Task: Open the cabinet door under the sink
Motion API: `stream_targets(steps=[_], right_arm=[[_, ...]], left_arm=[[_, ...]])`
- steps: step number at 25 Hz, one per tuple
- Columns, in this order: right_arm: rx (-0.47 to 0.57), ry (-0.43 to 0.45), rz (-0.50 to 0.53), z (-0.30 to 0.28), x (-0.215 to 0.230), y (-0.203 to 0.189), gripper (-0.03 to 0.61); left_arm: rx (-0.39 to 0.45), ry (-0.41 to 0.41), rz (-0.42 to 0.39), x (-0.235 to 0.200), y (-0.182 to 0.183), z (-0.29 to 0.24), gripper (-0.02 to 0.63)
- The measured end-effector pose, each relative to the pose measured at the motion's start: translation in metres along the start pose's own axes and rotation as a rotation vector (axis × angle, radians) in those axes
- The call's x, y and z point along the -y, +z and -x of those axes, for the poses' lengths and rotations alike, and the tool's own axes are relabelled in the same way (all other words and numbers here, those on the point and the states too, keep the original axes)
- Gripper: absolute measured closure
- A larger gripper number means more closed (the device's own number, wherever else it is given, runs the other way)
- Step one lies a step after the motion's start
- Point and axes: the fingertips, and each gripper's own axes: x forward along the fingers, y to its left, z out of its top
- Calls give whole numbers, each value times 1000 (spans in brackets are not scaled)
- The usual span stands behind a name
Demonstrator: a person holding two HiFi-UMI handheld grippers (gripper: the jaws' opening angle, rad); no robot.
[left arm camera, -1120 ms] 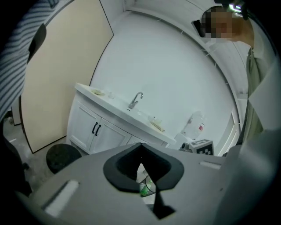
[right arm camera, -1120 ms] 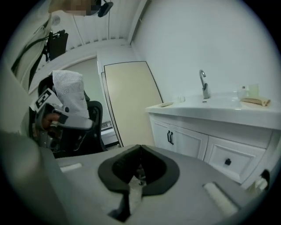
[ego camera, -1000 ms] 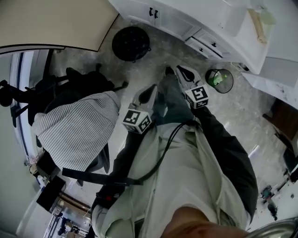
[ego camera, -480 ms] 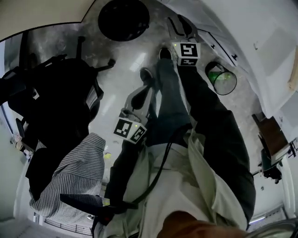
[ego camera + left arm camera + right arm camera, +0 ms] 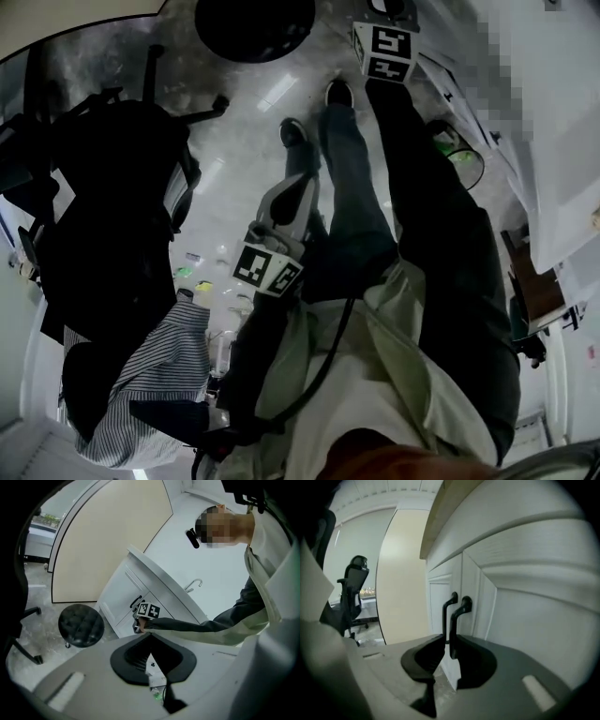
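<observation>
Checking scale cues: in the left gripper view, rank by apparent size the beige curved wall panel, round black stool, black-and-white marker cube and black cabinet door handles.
1. Beige curved wall panel
2. Round black stool
3. Black-and-white marker cube
4. Black cabinet door handles, only slightly smaller than the cube

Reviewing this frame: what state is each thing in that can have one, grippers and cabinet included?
Left gripper: shut, tips together, holding nothing.
Right gripper: jaws apart, just been closing; door handle stands in the gap, no grip visible.
Cabinet doors: both shut.
Waste bin: upright, open-topped.
Stool: upright.
Office chair: upright.
</observation>
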Motion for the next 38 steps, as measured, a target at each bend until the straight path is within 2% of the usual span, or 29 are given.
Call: stream_targets(steps=[4,9,12,17,22,27,33,38], right_arm=[[-1,-44,28,0,4,0,538],[-16,-53,-53,0,6,-3,543],[-19,8,-33,8,-12,-4,545],[-35,127,26,53,-68,-27,543],[-56,167,56,97,-104,-55,543],[-93,210,104,164,-128,-94,541],[-155,306,220,263,-112,-150,537],[-195,309,257,322,-71,-186,535]], left_arm=[[-4,11,14,-5,1,-2,606],[-15,0,15,-7,-5,-4,606],[-17,-20,10,-1,-14,0,606],[-21,-79,-8,8,-27,23,606],[-9,-128,-42,-7,-40,69,606],[-53,-145,-87,-19,-68,128,606],[-105,-147,-119,-25,-86,158,606],[-130,-172,-143,-18,-99,143,606]])
